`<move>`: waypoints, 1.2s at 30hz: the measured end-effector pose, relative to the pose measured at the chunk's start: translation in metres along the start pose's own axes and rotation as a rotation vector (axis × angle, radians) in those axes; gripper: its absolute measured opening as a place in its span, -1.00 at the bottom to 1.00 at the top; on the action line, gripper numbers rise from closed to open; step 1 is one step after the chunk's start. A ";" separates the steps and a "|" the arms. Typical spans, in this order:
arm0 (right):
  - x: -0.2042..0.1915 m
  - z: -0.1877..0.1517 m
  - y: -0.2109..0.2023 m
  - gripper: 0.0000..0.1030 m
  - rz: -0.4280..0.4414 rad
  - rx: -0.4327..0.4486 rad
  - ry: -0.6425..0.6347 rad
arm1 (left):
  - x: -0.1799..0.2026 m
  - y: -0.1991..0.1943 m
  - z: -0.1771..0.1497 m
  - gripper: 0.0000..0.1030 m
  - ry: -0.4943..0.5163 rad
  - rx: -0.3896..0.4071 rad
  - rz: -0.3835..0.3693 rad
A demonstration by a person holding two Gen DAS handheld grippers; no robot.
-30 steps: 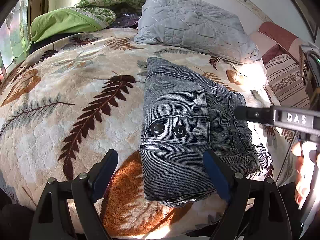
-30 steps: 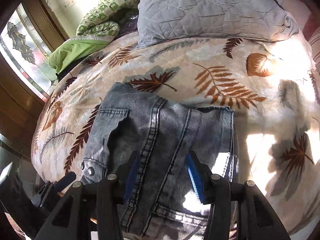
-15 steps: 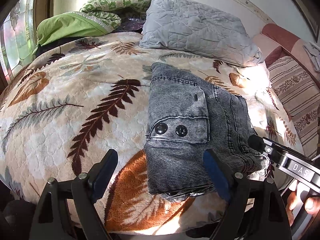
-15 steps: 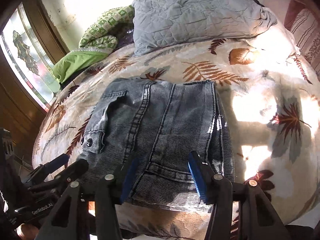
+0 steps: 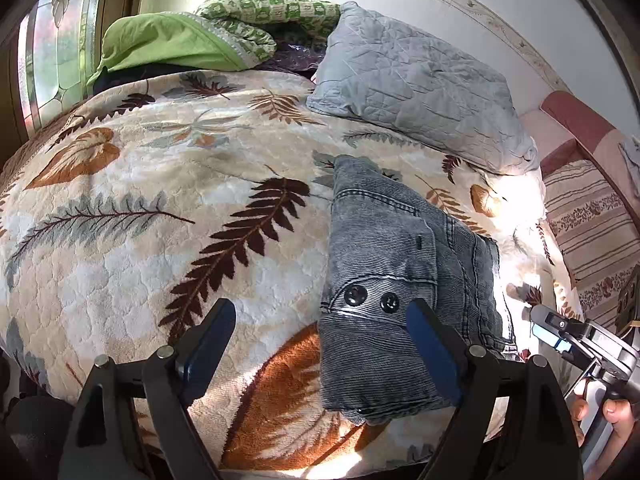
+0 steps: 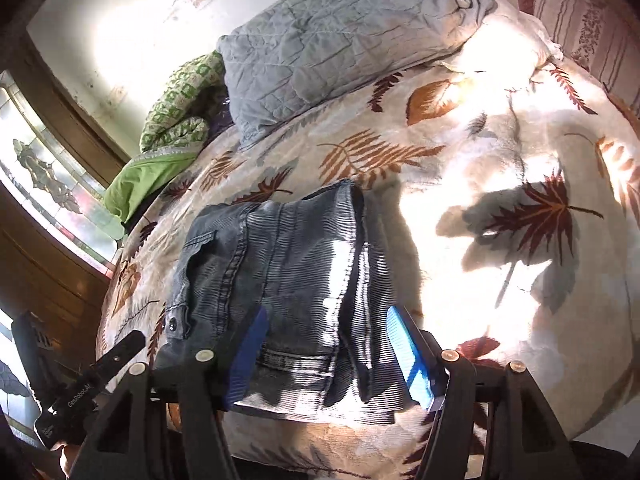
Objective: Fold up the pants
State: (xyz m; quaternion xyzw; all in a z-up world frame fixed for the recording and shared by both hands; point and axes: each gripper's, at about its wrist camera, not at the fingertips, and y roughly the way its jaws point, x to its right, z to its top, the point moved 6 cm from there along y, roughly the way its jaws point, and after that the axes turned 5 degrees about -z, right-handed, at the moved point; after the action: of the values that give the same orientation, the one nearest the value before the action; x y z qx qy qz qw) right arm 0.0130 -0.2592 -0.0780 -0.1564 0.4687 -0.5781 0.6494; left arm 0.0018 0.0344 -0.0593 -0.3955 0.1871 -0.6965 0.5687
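Left wrist view: camera sits behind the left gripper (image 5: 322, 344), low at the bed's near edge, facing across the blanket (image 5: 132, 216) toward the pillow (image 5: 416, 92) and wall. Right wrist view: camera sits behind the right gripper (image 6: 330, 350), close above the near end of the pants (image 6: 280, 280), tilted, facing the same way. Both views share the pants (image 5: 396, 280), blanket, pillow and green bedding (image 5: 168, 40); each shows the other gripper at its frame edge

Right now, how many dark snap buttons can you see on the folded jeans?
2. On the folded jeans, one snap button sits left on the pocket flap, the other snap button just right of it. More may be hidden under the folds.
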 end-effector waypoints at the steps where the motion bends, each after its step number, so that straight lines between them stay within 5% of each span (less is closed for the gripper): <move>1: 0.008 0.002 0.005 0.28 0.003 -0.022 0.023 | -0.006 0.003 0.001 0.70 -0.014 -0.013 0.005; 5: 0.026 0.010 0.024 0.28 0.059 -0.117 0.082 | -0.028 0.020 0.004 0.70 -0.102 -0.073 -0.002; 11: 0.025 0.020 0.046 0.28 0.122 -0.168 0.105 | -0.021 0.041 0.012 0.70 -0.142 -0.148 -0.111; 18: 0.023 0.029 0.066 0.28 0.102 -0.199 0.098 | -0.009 0.075 0.022 0.70 -0.246 -0.245 -0.230; 26: 0.007 0.027 0.073 0.30 0.139 -0.211 0.051 | 0.012 0.097 0.018 0.69 -0.166 -0.297 -0.194; 29: 0.005 0.026 0.075 0.15 0.109 -0.213 0.022 | 0.020 0.099 0.016 0.17 -0.127 -0.316 -0.174; 33: -0.006 0.022 0.072 -0.42 0.000 -0.189 -0.090 | 0.032 0.093 0.017 -0.07 -0.028 -0.281 -0.103; 36: -0.019 0.020 0.065 -0.57 -0.055 -0.150 -0.171 | 0.040 0.086 0.019 -0.38 0.040 -0.252 -0.076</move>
State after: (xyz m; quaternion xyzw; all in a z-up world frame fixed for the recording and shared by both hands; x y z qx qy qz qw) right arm 0.0700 -0.2306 -0.1086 -0.2662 0.4488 -0.5436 0.6574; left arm 0.0705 -0.0243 -0.0950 -0.4569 0.2693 -0.6962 0.4838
